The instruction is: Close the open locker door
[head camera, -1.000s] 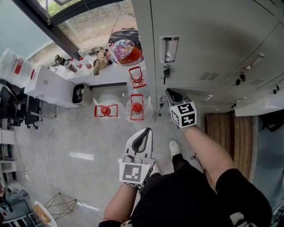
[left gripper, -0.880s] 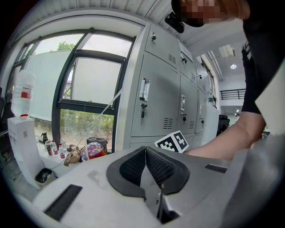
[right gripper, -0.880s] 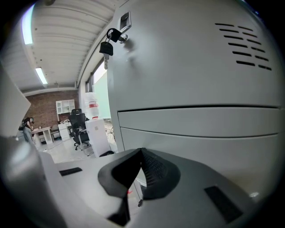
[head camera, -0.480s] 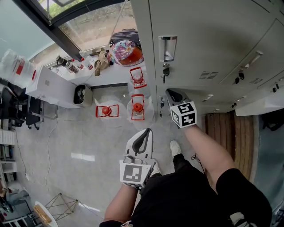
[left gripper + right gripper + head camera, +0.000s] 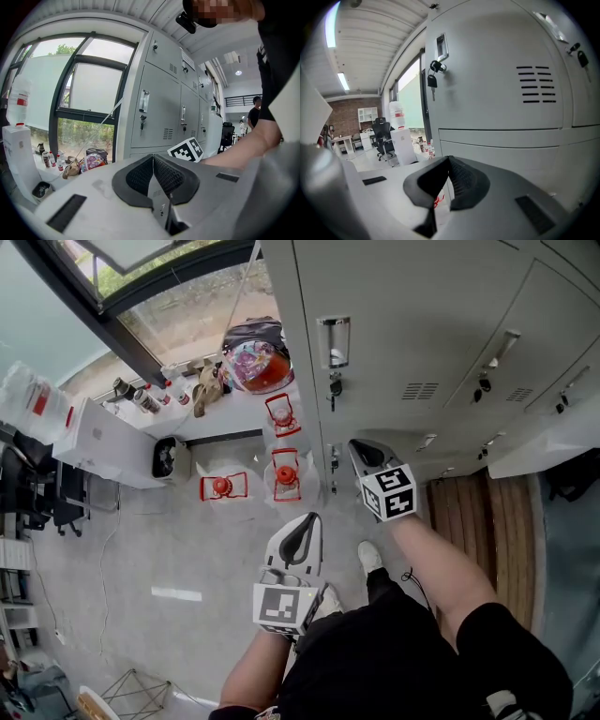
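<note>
Your R gripper [image 5: 364, 450], jaws pressed together & empty, sits at 6 o'clock of the locker door [image 5: 394, 334], which seems closed, L gripper [image 5: 306, 524] at 7 also pinched empty.

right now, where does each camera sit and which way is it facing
Head view: on the person's head, looking steeply down at the floor and the lockers; shows both forearms, the left gripper, the right gripper and a shoe.
Left gripper view: on the left gripper, facing the window and locker row; shows its own shut jaws and the right forearm.
Right gripper view: on the right gripper, close to a locker door; shows its own shut jaws.
Shared: all three see the keys hanging in that door.
</note>
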Motion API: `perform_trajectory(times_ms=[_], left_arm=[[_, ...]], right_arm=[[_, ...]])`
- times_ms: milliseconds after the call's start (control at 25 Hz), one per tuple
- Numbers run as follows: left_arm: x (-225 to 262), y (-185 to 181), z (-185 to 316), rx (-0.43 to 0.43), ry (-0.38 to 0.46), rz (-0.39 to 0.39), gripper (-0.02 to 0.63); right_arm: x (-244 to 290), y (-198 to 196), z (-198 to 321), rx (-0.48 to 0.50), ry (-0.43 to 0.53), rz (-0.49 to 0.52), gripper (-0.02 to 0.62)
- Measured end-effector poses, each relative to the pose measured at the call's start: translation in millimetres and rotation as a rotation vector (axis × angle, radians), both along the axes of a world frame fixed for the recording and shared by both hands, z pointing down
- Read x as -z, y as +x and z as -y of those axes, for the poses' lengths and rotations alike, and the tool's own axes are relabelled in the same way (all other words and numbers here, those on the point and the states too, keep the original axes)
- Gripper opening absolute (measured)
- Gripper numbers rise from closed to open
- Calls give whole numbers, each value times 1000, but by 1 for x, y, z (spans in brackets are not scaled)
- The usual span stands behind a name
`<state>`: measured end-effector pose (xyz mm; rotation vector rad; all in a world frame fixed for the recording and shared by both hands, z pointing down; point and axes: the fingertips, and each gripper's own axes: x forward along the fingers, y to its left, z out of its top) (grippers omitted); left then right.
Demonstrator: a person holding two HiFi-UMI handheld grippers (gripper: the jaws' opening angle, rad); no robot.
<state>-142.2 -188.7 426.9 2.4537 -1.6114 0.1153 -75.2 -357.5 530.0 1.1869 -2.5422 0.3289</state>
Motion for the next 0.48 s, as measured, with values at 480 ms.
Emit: perform_trajectory(times_ms=[480], left_arm=[[18, 9, -43, -117, 55, -13, 18]], right_arm=[[66, 15, -102, -25, 71, 55, 54]])
